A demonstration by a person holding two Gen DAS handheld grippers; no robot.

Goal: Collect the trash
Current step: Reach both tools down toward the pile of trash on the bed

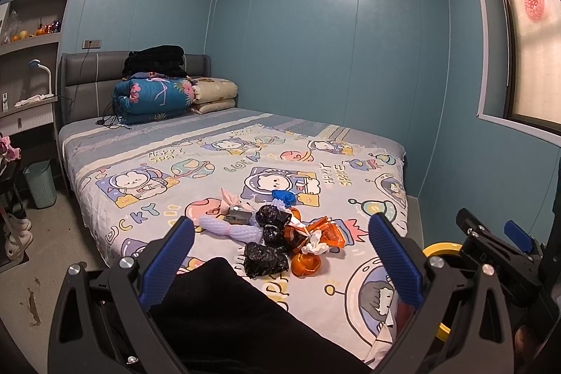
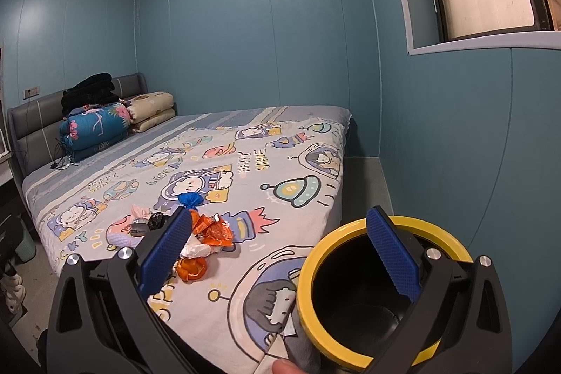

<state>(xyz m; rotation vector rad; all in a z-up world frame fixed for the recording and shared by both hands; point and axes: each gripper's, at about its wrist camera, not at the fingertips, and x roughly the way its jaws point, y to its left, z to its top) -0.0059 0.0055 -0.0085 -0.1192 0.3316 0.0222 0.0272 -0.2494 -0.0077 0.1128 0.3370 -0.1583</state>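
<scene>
Hovering wide open and empty over the near edge of the bed, the left claw frames the trash pile, probably lining up a first pick. A dark cloth lies low between its fingers and hides part of the bedspread in front of the pile. The right claw is also spread with nothing gripped; one finger reaches across the mouth of a yellow-rimmed bin, which sits just beside the near right corner of the bed, seemingly held ready to receive the pieces. The trash sits near the bed's foot edge, towards the middle: black crumpled bags, orange wrappers, white tissue, a blue wad and a pale mesh sleeve, all touching or overlapping, so single items may drag neighbours. Folded quilts rest at the headboard, well apart. A pale green basket stands on the floor beside the bed's left edge.
</scene>
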